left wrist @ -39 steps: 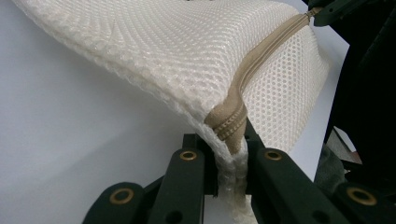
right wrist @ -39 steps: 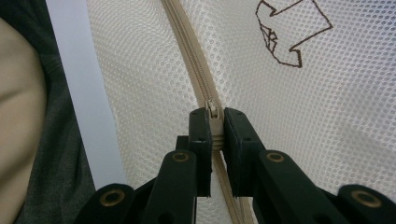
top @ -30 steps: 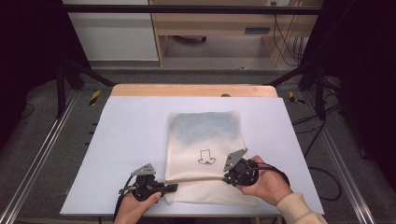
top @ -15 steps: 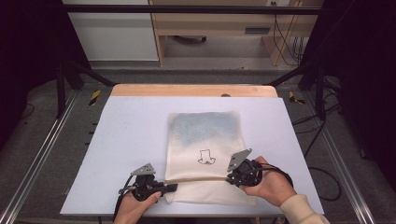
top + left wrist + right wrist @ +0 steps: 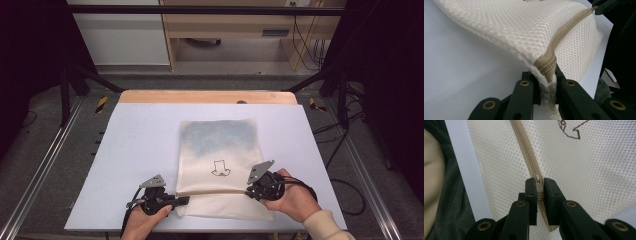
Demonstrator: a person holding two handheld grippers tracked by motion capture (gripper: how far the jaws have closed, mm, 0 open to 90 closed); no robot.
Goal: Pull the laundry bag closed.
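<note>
A cream mesh laundry bag (image 5: 218, 150) with a small black drawing lies on the white table (image 5: 140, 145); bluish cloth shows through its far half. A beige zipper (image 5: 215, 190) runs across its near part. At the bag's near left corner, my left gripper (image 5: 182, 200) is shut on the zipper's end (image 5: 546, 65) and the mesh edge. My right gripper (image 5: 248, 192) is shut on the zipper pull (image 5: 538, 185) at the bag's right side. The zipper (image 5: 567, 28) stretches away from the left jaws toward the right gripper (image 5: 604, 7).
The table has a wooden far edge (image 5: 207, 96) and metal rails (image 5: 42, 165) along both sides. Cables (image 5: 345, 187) lie on the floor at the right. A hand (image 5: 292, 197) and a pale sleeve hold the right gripper near the table's front edge.
The right gripper has shifted slightly to the right along the zipper line. The left gripper has stayed at the bag's corner.
</note>
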